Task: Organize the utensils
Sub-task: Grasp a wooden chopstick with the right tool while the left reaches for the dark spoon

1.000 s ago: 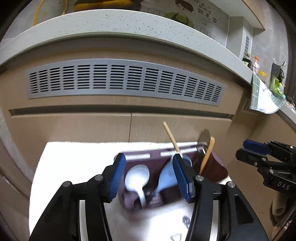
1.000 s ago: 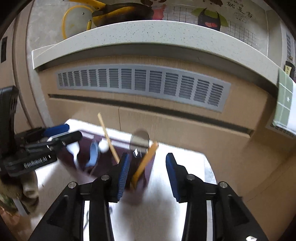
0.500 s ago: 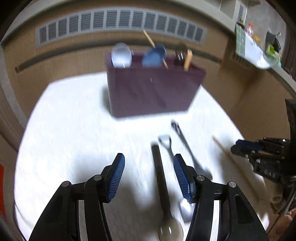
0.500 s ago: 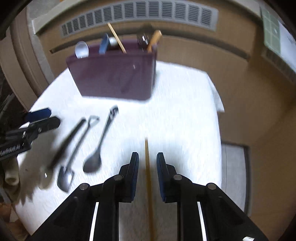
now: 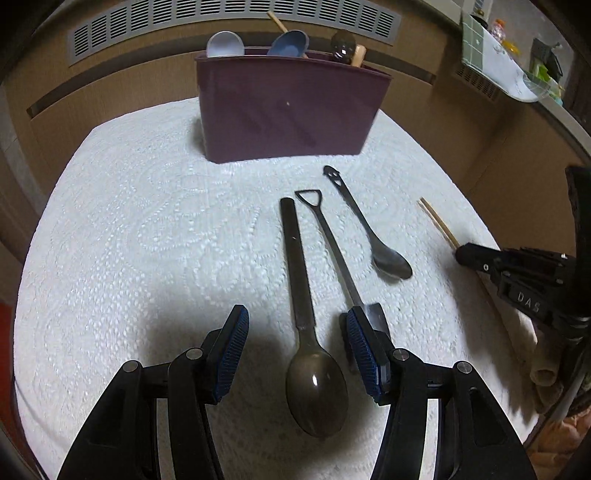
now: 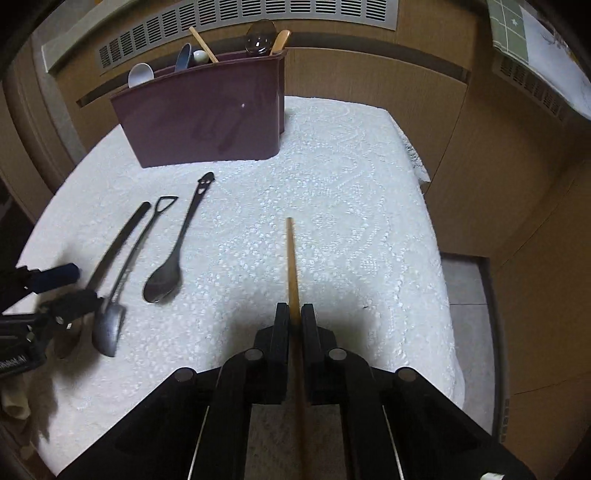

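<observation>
Three metal spoons lie side by side on the white lace cloth (image 5: 147, 229). My left gripper (image 5: 297, 350) stands open low over the cloth, straddling the dark flat-handled spoon (image 5: 299, 280) without touching it. Its right finger (image 5: 364, 354) covers the bowl of the loop-handled spoon (image 5: 332, 243). The smiley-handled spoon (image 5: 369, 229) lies further right. My right gripper (image 6: 293, 314) is closing, its pads pressed on a wooden chopstick (image 6: 291, 258) that points toward the purple utensil holder (image 6: 207, 114). That gripper (image 5: 480, 258) also shows at the right edge of the left wrist view.
The holder (image 5: 288, 110) stands at the cloth's far side with pale and blue spoons, a chopstick and a wooden handle in it. Wooden cabinet fronts with a grey vent (image 5: 229, 14) rise behind. The table edge drops off at the right (image 6: 436, 258).
Both grippers came down and back from the holder to the cloth. The right jaws narrowed and shut on the chopstick. The left one settled around the dark spoon, still open.
</observation>
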{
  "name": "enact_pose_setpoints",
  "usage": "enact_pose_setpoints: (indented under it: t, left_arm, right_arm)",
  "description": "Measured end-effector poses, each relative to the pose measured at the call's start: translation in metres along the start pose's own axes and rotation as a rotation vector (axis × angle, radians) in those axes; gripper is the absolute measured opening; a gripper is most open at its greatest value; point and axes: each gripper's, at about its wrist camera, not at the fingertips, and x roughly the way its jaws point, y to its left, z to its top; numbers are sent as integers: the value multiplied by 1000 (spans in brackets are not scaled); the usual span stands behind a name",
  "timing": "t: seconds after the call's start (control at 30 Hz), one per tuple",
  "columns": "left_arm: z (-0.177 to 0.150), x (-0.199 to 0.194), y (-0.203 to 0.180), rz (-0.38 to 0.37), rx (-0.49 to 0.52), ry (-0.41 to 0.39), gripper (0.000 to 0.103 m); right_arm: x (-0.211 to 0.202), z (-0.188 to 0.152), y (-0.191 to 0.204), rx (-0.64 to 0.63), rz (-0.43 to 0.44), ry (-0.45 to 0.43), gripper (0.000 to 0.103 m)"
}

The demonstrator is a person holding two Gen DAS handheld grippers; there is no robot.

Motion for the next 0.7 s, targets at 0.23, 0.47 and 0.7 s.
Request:
enact_pose_setpoints:
  t: [0.23, 0.47, 0.7]
  left_arm:
    - [-11, -3, -12, 37, 92, 19, 62]
    - [-13, -2, 0, 117, 120, 22, 63]
    - [-1, -1, 21, 208, 99, -13, 67]
  right_arm:
    - [-18, 7, 1, 23, 36, -40, 6]
    - [-23, 8, 4, 17, 32, -52, 6]
    - [-19, 9, 6, 18, 24, -38, 6]
